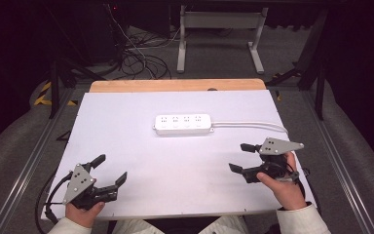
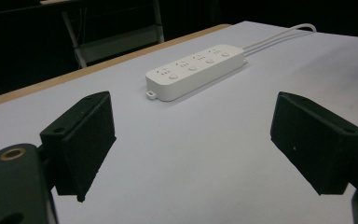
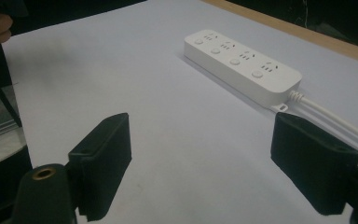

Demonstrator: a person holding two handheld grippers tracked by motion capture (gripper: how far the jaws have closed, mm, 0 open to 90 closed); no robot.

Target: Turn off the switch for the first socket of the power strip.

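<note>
Your left gripper [image 1: 112, 169] and right gripper [image 1: 239, 157] sit spread and empty; the white four-outlet power strip [image 1: 183, 124] lies mid-frame on the white tabletop [image 1: 126, 141], its white cable [image 1: 253, 125] cut off behind your right gripper.

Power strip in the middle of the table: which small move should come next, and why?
Probably bring the right claw forward toward the cable end of the power strip. Both claws are open and hold nothing, the left claw sits farther back, and the strip lies untouched on the white table.
</note>
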